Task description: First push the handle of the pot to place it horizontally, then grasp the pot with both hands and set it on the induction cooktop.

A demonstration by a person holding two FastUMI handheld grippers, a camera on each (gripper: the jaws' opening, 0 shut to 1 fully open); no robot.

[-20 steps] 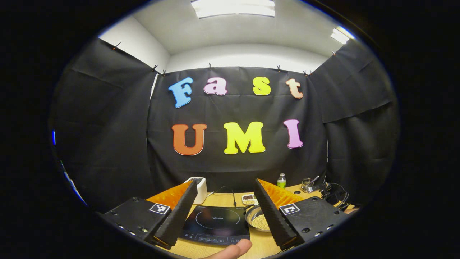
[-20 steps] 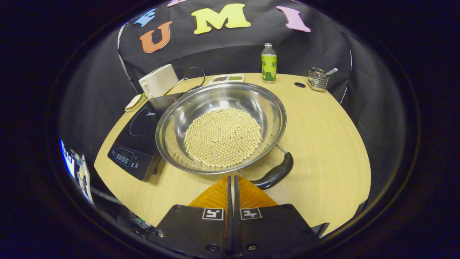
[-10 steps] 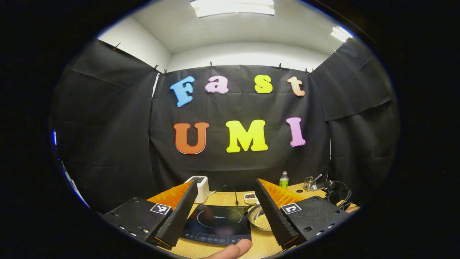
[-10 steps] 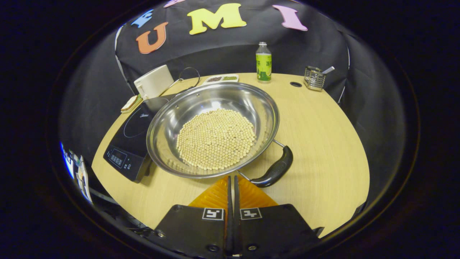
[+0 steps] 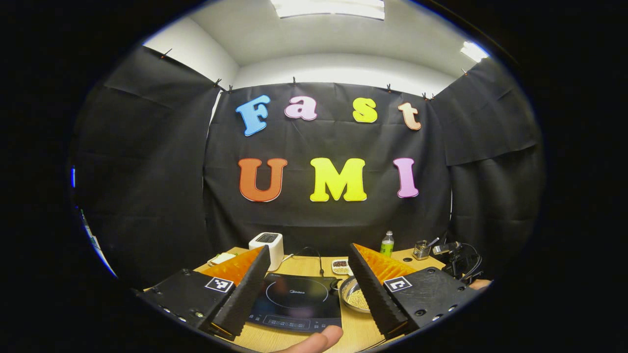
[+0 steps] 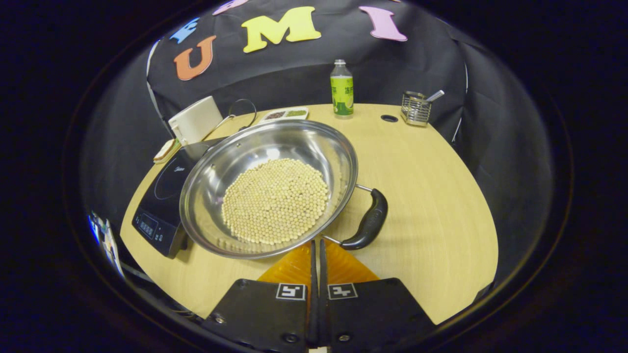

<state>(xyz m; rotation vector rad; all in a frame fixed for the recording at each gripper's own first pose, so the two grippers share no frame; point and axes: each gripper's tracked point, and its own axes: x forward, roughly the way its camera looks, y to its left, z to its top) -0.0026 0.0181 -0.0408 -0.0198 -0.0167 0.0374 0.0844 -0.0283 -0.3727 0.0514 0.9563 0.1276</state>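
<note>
Right gripper (image 6: pixel 316 245) fingers together at pot (image 6: pixel 269 186) rim, left gripper (image 5: pixel 309 255) spread, empty

Toaster (image 6: pixel 195 125), green bottle (image 6: pixel 341 89), wire basket (image 6: pixel 415 108) on table (image 6: pixel 441 206).

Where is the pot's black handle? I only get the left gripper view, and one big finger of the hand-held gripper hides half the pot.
Observer: In the right gripper view the handle sits on the pot's near right side, just ahead of the right hand-held gripper.
Operator: Is that gripper open like mine?
Observer: No, its two fingers are pressed together with nothing between them.
Operator: Is the pot on the cooktop yet?
Observer: Not properly. It sits mostly on the table, and its left edge overlaps the induction cooktop.
Operator: What's in the pot?
Observer: A round layer of small pale beans covers the bottom.
</note>
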